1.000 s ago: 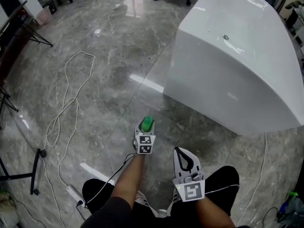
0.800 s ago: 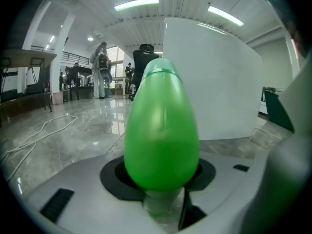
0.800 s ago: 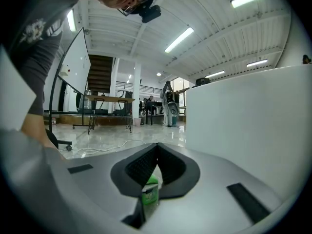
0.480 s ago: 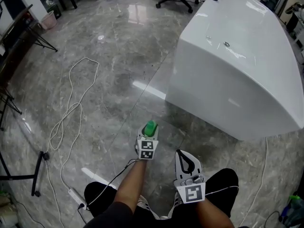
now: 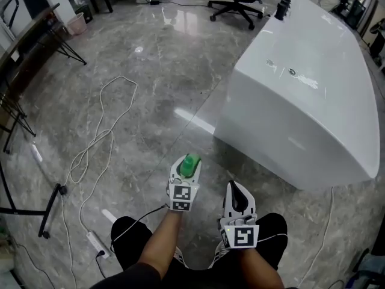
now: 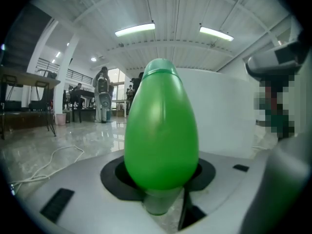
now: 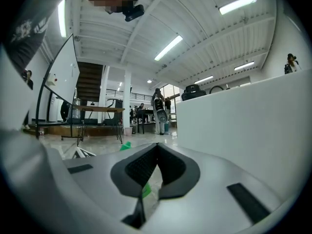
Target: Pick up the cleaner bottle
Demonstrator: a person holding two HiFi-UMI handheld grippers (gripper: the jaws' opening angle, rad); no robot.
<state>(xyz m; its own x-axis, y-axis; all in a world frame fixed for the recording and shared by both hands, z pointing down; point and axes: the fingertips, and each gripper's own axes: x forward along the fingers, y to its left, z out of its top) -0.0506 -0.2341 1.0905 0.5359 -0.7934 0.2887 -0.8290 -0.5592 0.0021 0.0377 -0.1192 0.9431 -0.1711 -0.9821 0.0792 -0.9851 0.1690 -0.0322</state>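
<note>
1. Green cleaner bottle is clamped in the part-open left tongs, held above the floor. It could slip out and drop if the squeeze eases, because its sides curve away.
2. Bottle: smooth, glossy, egg-shaped plastic. Floor: hard, polished grey marble.
3. Right tongs, matte grey plastic, are closed together and empty, just beside.

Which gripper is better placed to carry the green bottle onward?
Left. The left gripper is shut on the green egg-shaped plastic cleaner bottle; the right gripper is shut with nothing in it.
</note>
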